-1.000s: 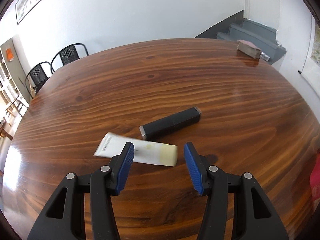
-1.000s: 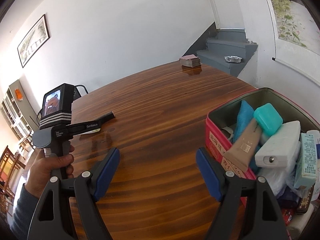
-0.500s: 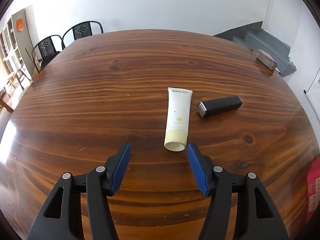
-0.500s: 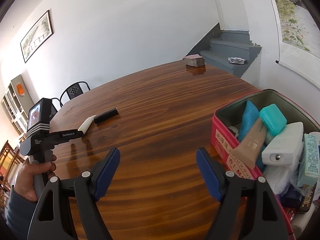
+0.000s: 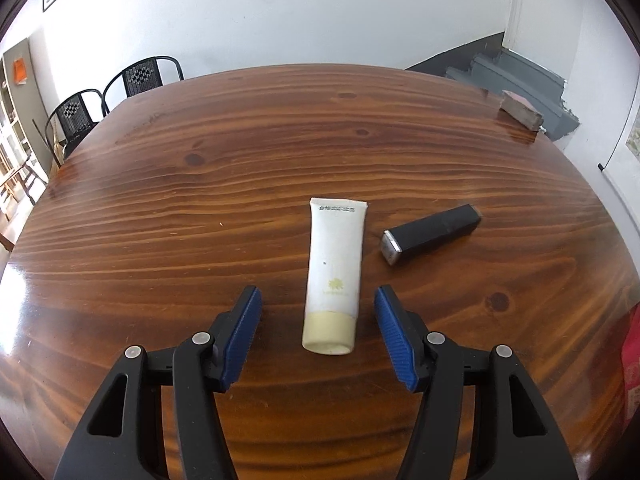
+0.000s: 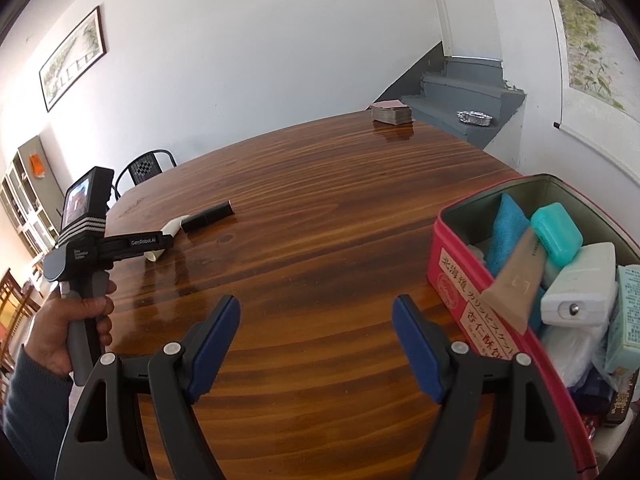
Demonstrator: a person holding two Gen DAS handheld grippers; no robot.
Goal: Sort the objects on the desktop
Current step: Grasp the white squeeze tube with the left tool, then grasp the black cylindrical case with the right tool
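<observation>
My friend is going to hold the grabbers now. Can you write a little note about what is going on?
Left gripper: jaws closing, pads either side of the white squeeze tube with the cream cap but not touching it.
Right gripper: open, empty, over bare wooden table.
Black rectangular bar with a silver end lies apart, to the tube's right.
Red tin box at the right is already full of items.
Left to do: grip the tube, box it, likely the bar next.

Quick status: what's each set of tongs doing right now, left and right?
Left tongs: closing around the white tube, pads not touching it yet.
Right tongs: open, empty, over the table.
</observation>
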